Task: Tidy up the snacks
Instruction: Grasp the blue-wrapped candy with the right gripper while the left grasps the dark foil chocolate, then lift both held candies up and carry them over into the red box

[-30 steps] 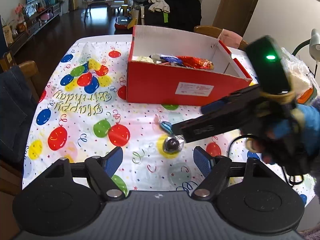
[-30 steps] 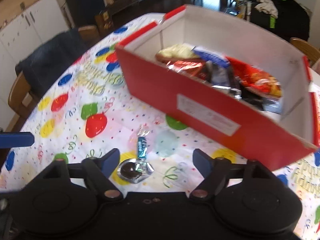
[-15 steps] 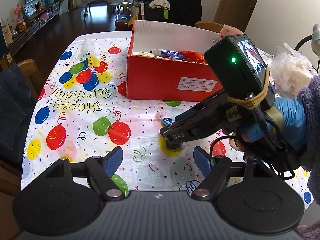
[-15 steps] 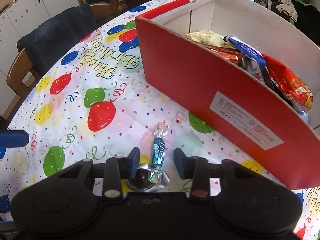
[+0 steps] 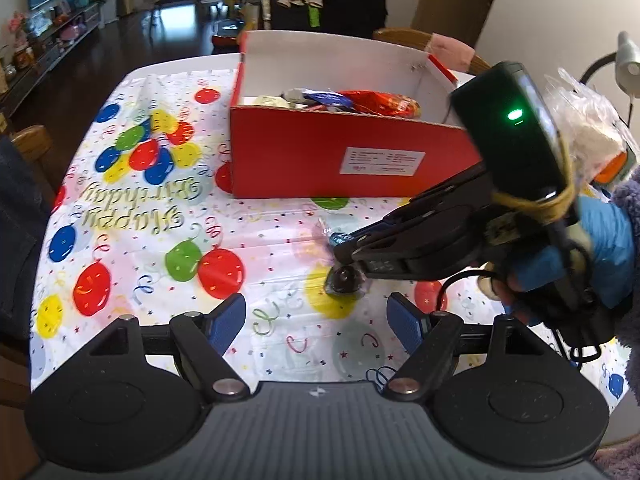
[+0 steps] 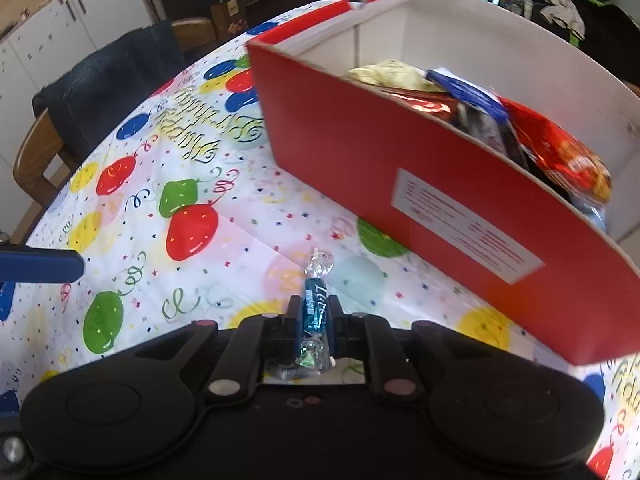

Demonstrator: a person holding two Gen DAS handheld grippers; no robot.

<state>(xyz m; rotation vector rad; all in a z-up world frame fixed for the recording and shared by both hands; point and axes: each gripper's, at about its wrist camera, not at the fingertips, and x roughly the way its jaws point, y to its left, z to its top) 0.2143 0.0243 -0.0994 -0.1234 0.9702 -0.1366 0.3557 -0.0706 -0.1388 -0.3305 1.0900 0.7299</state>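
now right jaws clamped on blue candy, previously open

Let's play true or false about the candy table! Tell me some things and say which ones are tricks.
1. The right gripper is pinching a blue candy. True.
2. The left gripper holds a candy. False: it is open and empty.
3. The red box is empty. False: it holds snack packets.
4. A round dark chocolate lies on the tablecloth. True.
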